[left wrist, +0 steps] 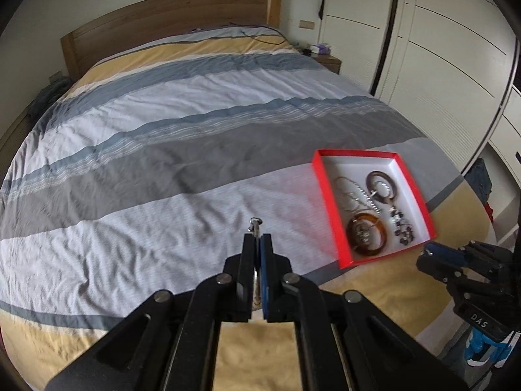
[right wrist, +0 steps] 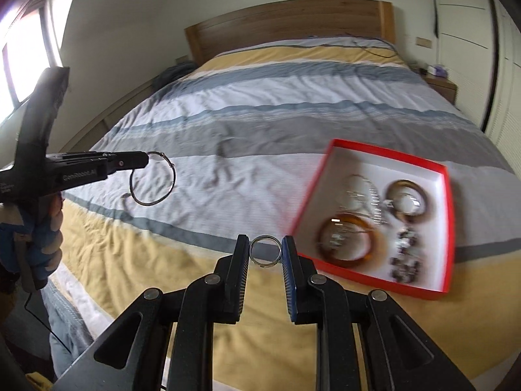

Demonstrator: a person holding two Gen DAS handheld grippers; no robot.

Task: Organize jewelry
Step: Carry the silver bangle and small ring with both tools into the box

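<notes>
My left gripper (left wrist: pixel 257 239) is shut on a thin silver bangle (left wrist: pixel 255 224), held above the bed; the right wrist view shows that bangle (right wrist: pixel 153 179) hanging from the left gripper (right wrist: pixel 143 159). My right gripper (right wrist: pixel 265 247) is shut on a small silver ring (right wrist: pixel 265 250), held between its pads above the bed's edge. It shows in the left wrist view (left wrist: pixel 433 254) by the box corner. A red box (left wrist: pixel 329 208) with a white inside lies on the bed and holds an amber bangle (left wrist: pixel 366 236), a dark bangle (left wrist: pixel 381 184), chains and dark beads (left wrist: pixel 402 228). The box also shows in the right wrist view (right wrist: pixel 312 195).
The bed has a striped blue, grey, white and yellow cover (left wrist: pixel 162 163) and a wooden headboard (left wrist: pixel 169 22). White wardrobe doors (left wrist: pixel 439 49) stand on the right. A bedside table (left wrist: pixel 329 62) with small items stands by the headboard. A window (right wrist: pixel 19 52) is on the left.
</notes>
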